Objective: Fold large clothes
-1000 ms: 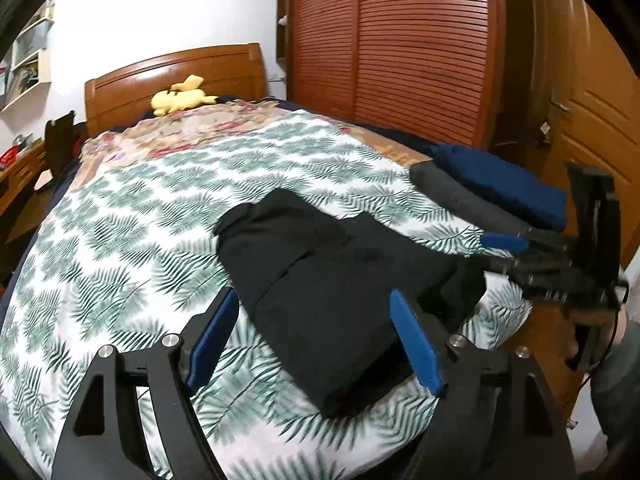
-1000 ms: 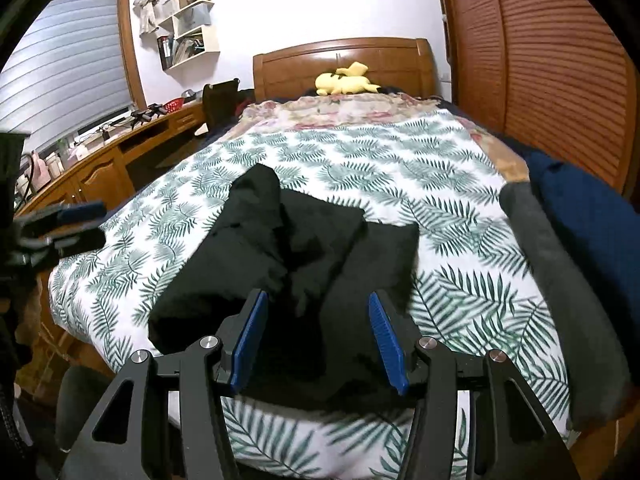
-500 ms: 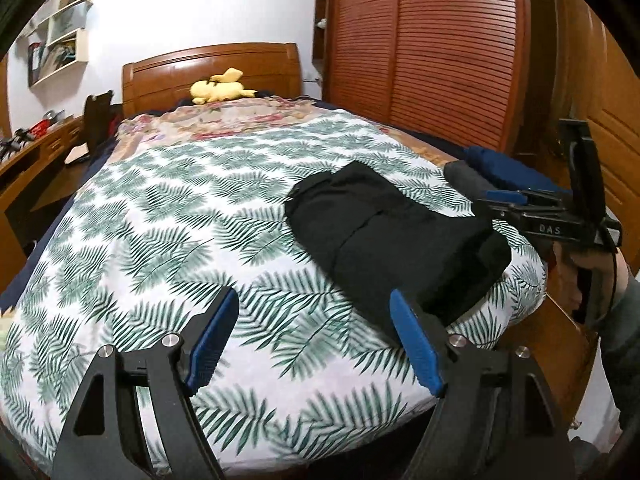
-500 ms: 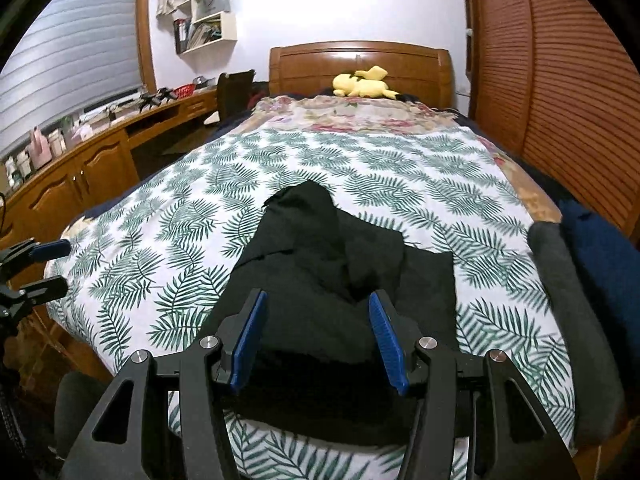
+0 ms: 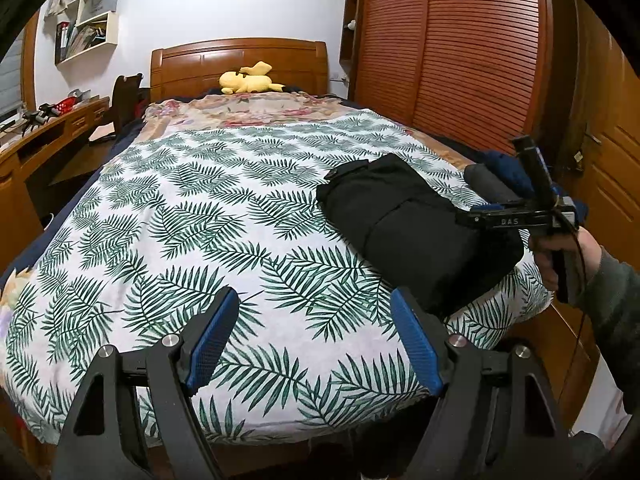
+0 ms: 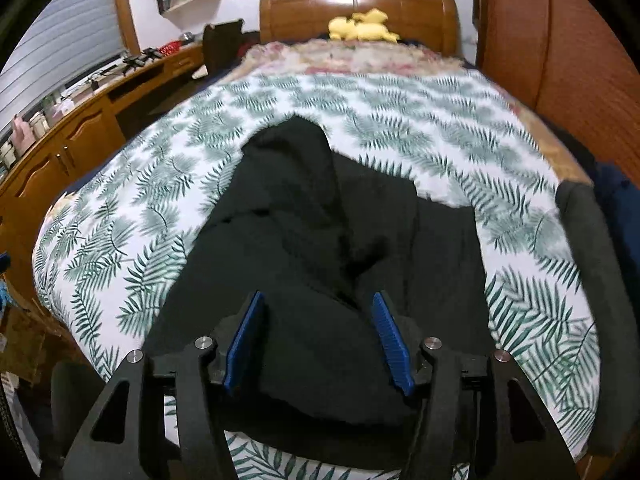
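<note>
The bed (image 5: 168, 216) filled both views, the black garment (image 6: 320, 240) bundled at lower centre. My right gripper (image 6: 318, 340) was just spreading above it, my left gripper (image 5: 312, 340) gaped empty. I'd pinch one edge cleanly, not the bunched layers.

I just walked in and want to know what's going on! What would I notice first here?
First, the folded black garment lying near the right foot corner of the bed, dark against the green-leaf bedspread. Next, the open right gripper above its near end, and the open left gripper over bare bedspread. Far back, a yellow plush toy lies by the wooden headboard.
</note>
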Demonstrator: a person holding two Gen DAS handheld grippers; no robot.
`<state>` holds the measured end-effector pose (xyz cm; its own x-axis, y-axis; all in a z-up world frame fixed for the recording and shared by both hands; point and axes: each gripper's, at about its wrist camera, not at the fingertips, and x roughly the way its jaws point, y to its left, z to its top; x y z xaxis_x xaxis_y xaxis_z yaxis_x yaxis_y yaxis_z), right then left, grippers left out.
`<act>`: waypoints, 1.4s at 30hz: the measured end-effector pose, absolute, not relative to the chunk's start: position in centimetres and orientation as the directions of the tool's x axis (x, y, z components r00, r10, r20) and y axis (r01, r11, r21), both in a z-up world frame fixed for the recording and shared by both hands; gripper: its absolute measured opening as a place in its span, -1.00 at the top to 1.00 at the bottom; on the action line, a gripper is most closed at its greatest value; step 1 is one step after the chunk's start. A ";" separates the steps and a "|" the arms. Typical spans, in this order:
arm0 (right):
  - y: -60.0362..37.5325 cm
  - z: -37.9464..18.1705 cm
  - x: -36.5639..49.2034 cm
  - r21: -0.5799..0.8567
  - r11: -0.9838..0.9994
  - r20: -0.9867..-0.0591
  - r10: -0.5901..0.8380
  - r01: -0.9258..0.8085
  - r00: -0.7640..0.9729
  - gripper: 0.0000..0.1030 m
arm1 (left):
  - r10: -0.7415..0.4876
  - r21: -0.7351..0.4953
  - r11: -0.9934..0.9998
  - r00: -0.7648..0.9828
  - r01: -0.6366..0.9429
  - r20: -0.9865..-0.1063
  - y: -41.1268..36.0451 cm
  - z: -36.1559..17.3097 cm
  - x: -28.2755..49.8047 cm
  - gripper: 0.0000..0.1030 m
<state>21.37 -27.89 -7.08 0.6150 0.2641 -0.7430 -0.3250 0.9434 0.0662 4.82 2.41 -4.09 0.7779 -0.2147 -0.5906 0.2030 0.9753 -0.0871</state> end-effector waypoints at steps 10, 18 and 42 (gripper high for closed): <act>-28.9 -9.1 23.0 0.174 0.937 -0.773 0.321 -0.303 0.548 -0.16 | -0.201 -0.078 0.978 0.789 0.192 -0.581 2.2 -3.5 4.1 -0.53; -29.1 -9.9 21.9 0.159 0.924 -0.769 0.337 -0.347 0.543 0.40 | -0.197 -0.063 0.978 0.789 0.198 -0.582 1.4 -3.1 3.4 -0.53; -29.4 -2.1 13.5 -0.031 0.913 -0.510 0.336 -0.407 0.792 0.86 | -0.234 -0.092 0.970 0.766 0.225 -0.598 -1.8 -4.1 4.4 -0.53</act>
